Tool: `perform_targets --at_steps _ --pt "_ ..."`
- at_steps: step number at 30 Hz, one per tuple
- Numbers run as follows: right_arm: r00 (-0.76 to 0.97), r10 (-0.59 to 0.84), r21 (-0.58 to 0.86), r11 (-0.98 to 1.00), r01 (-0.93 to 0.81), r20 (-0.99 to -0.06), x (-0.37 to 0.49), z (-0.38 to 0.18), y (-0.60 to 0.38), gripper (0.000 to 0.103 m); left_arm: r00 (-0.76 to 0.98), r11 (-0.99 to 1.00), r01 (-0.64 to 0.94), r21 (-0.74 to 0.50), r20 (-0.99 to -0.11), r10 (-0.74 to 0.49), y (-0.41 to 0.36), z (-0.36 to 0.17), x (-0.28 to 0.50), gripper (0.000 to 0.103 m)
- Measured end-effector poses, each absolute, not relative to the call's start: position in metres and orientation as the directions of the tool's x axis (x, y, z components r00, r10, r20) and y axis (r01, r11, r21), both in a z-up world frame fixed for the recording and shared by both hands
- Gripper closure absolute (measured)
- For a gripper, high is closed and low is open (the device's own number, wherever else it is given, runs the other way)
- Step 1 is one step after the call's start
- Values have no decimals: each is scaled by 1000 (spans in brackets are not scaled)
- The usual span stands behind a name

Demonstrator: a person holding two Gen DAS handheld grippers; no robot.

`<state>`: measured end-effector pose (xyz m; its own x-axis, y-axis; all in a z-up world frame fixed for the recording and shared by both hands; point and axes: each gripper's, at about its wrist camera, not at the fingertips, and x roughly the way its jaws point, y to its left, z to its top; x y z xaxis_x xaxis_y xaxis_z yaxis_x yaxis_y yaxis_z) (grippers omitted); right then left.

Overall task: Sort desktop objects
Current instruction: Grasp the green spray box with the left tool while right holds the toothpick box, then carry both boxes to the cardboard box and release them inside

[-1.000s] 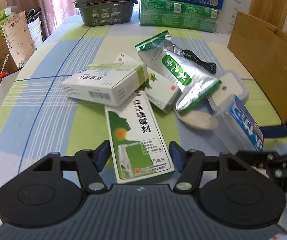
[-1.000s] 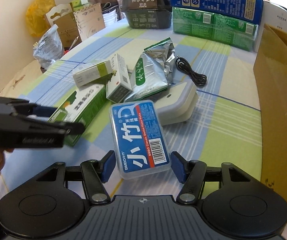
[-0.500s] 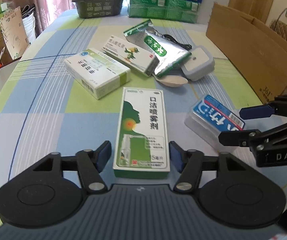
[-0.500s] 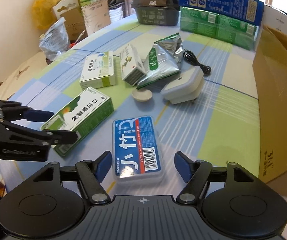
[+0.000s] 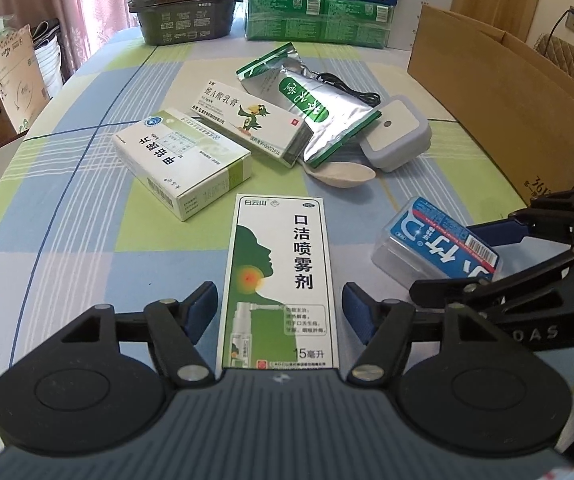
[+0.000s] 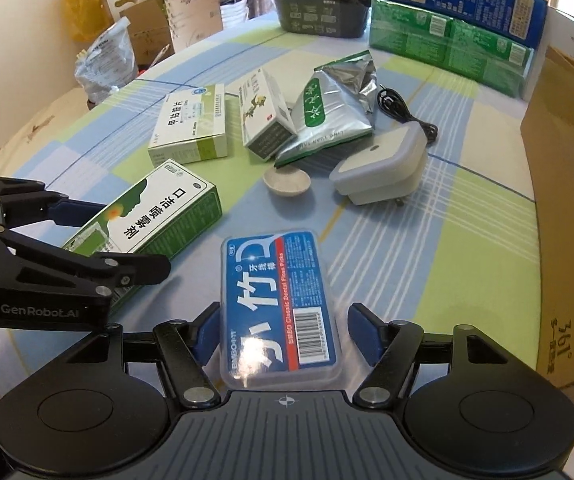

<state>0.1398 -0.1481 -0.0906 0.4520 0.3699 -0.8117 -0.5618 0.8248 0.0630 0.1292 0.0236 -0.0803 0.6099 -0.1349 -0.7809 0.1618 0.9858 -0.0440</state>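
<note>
Flat on a tabletop (image 5: 87, 264) under a blue, green and white checked cloth: a green-and-white cardboard spray box (image 5: 279, 280) between the blue pads of the left tongs (image 5: 279, 312), jaws just widened, a gap visible on both sides, nothing gripped. Beside it to the right, a clear plastic floss-pick case with a blue label (image 6: 279, 304) between the pads of the right tongs (image 6: 283, 334), also standing apart from its sides. Farther back, in a loose cluster: two white-and-green medicine cartons (image 5: 183, 162), a silver foil pouch (image 5: 319, 116), a pale ceramic spoon (image 5: 343, 174), a grey-and-white plug-in night light (image 5: 395, 136) and a black cable (image 5: 351, 90). At the right edge, a brown cardboard box (image 5: 503, 96).
</note>
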Motion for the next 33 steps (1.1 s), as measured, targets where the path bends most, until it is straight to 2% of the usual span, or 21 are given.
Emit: perform_targets --at_steps 2,5,11,33 --pt "453 374 72 829 -555 -809 141 -91 -149 39 610 986 159 -44 -781 -133 23 -82 131 39" --pt "465 369 67 834 -547 -804 145 -90 -149 49 614 988 153 -36 -780 -124 23 -83 132 40" --pt "466 368 71 839 -539 -805 146 -89 -149 49 612 989 148 -27 -783 -113 22 -85 135 52" --pt "591 364 81 890 -449 -720 134 -52 -169 50 647 984 179 -24 -750 -136 12 -63 125 53"
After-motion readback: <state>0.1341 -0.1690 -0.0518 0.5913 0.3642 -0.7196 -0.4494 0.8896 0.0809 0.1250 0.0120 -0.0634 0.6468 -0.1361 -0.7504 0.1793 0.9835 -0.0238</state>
